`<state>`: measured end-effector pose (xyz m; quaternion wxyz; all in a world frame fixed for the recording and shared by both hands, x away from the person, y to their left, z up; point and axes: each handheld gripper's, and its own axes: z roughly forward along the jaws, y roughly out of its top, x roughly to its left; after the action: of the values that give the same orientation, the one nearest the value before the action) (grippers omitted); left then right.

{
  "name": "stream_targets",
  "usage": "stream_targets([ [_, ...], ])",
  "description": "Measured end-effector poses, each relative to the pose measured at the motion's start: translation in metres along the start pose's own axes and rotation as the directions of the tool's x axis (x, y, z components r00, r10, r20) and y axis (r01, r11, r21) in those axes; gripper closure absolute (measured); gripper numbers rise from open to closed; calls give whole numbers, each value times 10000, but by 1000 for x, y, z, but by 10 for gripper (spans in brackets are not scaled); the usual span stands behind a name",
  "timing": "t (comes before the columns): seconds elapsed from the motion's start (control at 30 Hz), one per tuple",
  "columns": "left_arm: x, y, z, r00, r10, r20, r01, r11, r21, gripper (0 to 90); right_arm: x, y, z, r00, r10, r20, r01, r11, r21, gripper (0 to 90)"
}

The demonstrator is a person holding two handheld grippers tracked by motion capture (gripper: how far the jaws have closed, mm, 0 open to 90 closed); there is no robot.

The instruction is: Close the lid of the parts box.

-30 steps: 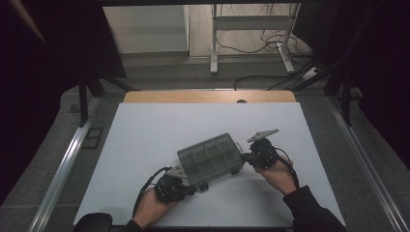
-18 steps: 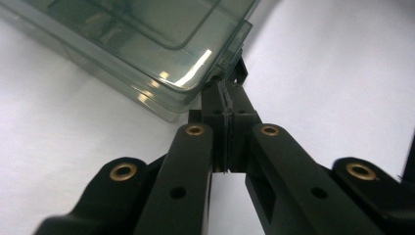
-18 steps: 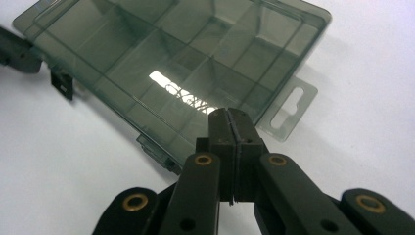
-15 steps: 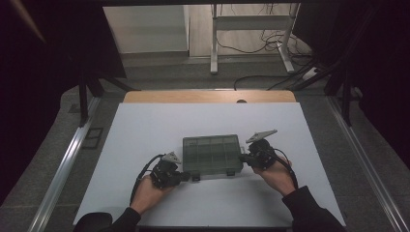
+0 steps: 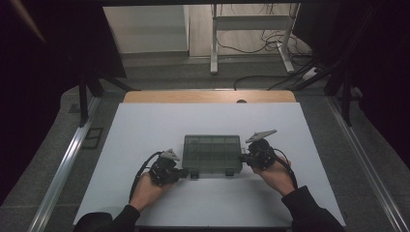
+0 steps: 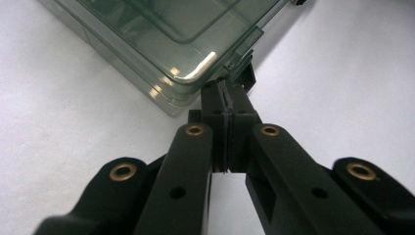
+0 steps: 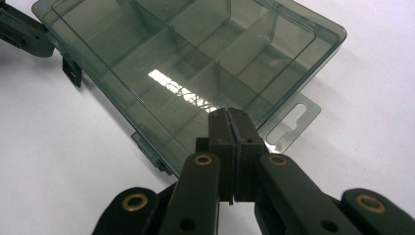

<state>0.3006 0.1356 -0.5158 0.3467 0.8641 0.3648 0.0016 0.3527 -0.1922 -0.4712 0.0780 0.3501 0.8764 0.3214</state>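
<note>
A translucent grey-green compartment box (image 5: 212, 153) lies closed on the white table (image 5: 145, 130), square to its edges. My left gripper (image 5: 185, 172) is shut, its tips against the box's near left corner. In the left gripper view the joined tips (image 6: 225, 88) meet the box (image 6: 161, 39) beside a small black latch (image 6: 244, 73). My right gripper (image 5: 241, 157) is shut too and presses on the box's right side. In the right gripper view its tips (image 7: 229, 115) rest on the lid edge of the box (image 7: 195, 58) next to the clear hang tab (image 7: 293, 120). The left gripper (image 7: 19, 29) shows at the far corner.
A wooden strip (image 5: 208, 96) runs along the table's far edge. Metal rails (image 5: 63, 164) flank the table on both sides. Beyond it stand a white frame leg (image 5: 212, 53) and cables (image 5: 270, 43) on the floor. Bare white surface surrounds the box.
The box has turned clockwise from a tilt to lie square with the table. My left gripper moved forward with the box's left corner; the right gripper stayed at its right end.
</note>
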Motion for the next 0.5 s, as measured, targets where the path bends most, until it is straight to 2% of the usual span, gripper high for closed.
stream_targets([
  [0.3,-8,0,-1,9998,171,35,-172,9997,150,856,-1,0,-2,10000,46,57,-46,10000,-79,825],
  [0.5,-8,-1,-10,9998,174,-106,-175,9998,-93,750,1,0,-8,9997,52,245,-42,9991,-432,719],
])
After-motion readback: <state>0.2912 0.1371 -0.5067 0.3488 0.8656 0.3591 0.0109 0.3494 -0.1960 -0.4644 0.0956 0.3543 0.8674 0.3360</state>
